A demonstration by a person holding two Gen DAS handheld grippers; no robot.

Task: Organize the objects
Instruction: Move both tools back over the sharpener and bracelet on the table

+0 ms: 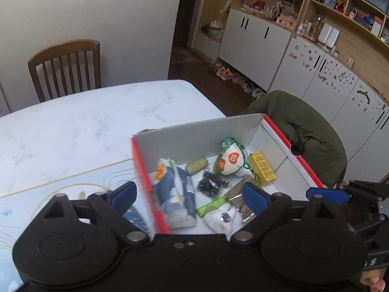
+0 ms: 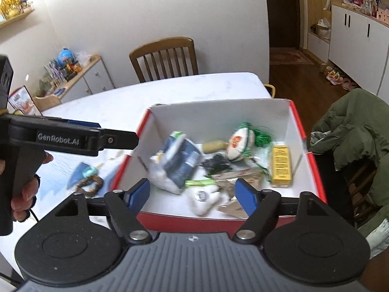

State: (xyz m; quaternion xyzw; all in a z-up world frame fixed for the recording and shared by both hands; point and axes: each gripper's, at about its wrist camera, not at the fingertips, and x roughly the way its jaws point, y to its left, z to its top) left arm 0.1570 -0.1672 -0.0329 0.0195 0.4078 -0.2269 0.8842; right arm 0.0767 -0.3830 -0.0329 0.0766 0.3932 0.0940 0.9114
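A white cardboard box with a red rim (image 1: 287, 141) (image 2: 299, 124) stands on the table. Inside lie a blue-and-white packet (image 1: 172, 189) (image 2: 182, 163), a white pouch with red circles (image 1: 231, 161) (image 2: 239, 143), a yellow carton (image 1: 263, 171) (image 2: 280, 165), an olive oval piece (image 1: 196, 165), a black clump (image 1: 211, 185), a green stick (image 1: 210, 205) and a foil sachet (image 1: 240, 204). My left gripper (image 1: 188, 194) is open, straddling the box's left wall. My right gripper (image 2: 192, 194) is open above the box's near wall, holding nothing.
Left of the box, on a pale blue mat, lie a brown ring (image 2: 90, 185), a teal piece (image 2: 90, 170) and a blue item (image 2: 77, 176). The marble table (image 1: 85, 121) stretches to a wooden chair (image 1: 65, 68). A green jacket (image 2: 352, 131) hangs over a chair on the right.
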